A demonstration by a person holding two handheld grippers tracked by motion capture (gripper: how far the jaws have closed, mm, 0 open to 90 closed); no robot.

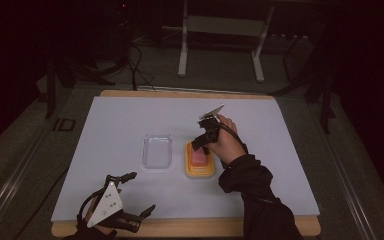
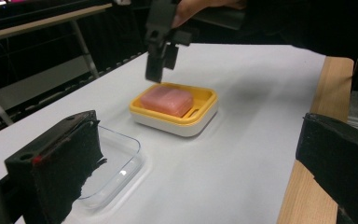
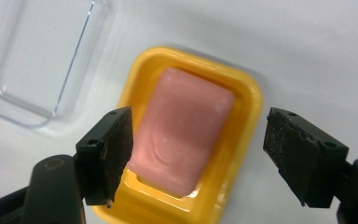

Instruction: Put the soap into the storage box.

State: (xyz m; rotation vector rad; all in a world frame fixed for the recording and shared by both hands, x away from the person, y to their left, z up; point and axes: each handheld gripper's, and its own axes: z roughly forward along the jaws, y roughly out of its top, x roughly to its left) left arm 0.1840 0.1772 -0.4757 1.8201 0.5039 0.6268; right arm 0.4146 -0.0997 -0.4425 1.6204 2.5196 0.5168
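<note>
right gripper [image 3: 196, 154] jaws released above pink soap bar [image 3: 182, 135] in yellow soap dish [image 3: 249, 100], frame centre; placing step looks done. next: prob clear lid [image 1: 157, 151]. left gripper [image 1: 130, 197] jaws released, idle lower left.

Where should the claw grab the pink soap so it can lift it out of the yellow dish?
Probably from straight above, pads on the two long sides of the pink soap. It lies flat in the yellow dish, whose raised rim blocks any sideways approach. The right gripper hangs above it, open wider than the bar.

place: dark lab – signs: white-covered table [image 1: 130, 125] | metal stand [image 1: 220, 30] – floor cables [image 1: 140, 70]
</note>
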